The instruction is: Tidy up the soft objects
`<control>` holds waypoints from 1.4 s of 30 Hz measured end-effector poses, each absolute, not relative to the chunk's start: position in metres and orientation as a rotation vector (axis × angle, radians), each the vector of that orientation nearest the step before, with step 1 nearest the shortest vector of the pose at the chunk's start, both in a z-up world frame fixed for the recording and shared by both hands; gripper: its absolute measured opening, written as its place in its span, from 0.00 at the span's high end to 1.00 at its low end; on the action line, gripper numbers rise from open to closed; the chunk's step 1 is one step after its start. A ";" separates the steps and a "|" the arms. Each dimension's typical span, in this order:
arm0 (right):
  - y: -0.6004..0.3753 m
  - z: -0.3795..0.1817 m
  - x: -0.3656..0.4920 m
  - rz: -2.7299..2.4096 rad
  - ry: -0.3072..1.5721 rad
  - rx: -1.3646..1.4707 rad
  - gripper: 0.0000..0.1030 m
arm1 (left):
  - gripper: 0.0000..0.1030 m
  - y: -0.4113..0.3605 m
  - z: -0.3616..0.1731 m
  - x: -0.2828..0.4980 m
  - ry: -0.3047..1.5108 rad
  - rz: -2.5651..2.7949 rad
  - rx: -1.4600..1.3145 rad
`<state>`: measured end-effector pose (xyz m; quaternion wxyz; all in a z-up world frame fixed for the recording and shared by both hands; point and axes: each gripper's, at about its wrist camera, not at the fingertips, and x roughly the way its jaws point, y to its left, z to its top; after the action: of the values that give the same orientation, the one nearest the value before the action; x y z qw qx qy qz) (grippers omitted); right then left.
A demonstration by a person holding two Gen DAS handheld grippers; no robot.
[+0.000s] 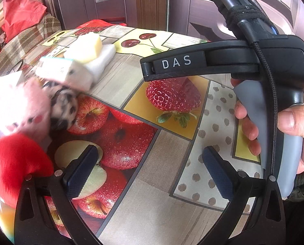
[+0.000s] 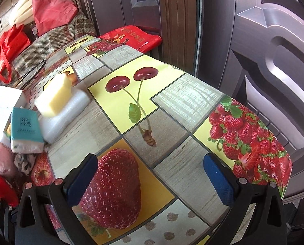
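While both tools hover over the fruit-print tablecloth [image 2: 172, 94], each stands released, jaws wide, nothing between them: left gripper [image 1: 149, 168] above printed apples, right gripper [image 2: 150, 176] above a printed strawberry. Right gripper also appears in the left view, handle gripped by the right hand [image 1: 294, 134]. Soft objects cluster at the table's left side. Nearest: red plush [image 1: 15, 167], touching the left gripper's frame. Next: pink plush [image 1: 27, 106], with a spotted cloth [image 1: 65, 106] just beside it. Beyond: tissue pack [image 2: 26, 131], teal-topped, leaning against a white foam block [image 2: 66, 112]. Yellow sponge [image 2: 55, 95] lies atop that block. Farthest, off the table: red bags [image 2: 51, 8] on a checked cover.
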<state>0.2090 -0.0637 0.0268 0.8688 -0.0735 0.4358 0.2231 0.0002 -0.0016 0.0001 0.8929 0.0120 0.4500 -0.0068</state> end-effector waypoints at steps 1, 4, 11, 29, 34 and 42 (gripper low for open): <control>-0.064 0.027 0.209 0.468 0.912 -0.152 0.00 | 0.01 -0.002 0.000 0.000 0.933 -0.014 0.025; -0.064 0.027 0.209 0.468 0.912 -0.152 0.00 | 0.01 -0.002 0.000 0.001 0.934 -0.015 0.024; -0.064 0.028 0.209 0.469 0.913 -0.149 0.00 | 0.01 -0.002 0.000 0.000 0.934 -0.015 0.024; -0.062 0.028 0.209 0.472 0.914 -0.152 0.00 | 0.01 -0.002 0.000 0.001 0.934 -0.015 0.023; -0.064 0.029 0.209 0.482 0.912 -0.133 0.00 | 0.01 -0.002 0.001 0.000 0.934 -0.021 0.026; -0.091 0.040 0.203 0.627 0.845 0.058 0.00 | 0.00 0.032 0.073 -0.093 0.622 -0.049 -0.192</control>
<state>0.2034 -0.0912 0.0403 0.8644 0.0276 0.4033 0.2990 -0.0932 0.0319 0.0729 0.9471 -0.0943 0.3057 -0.0242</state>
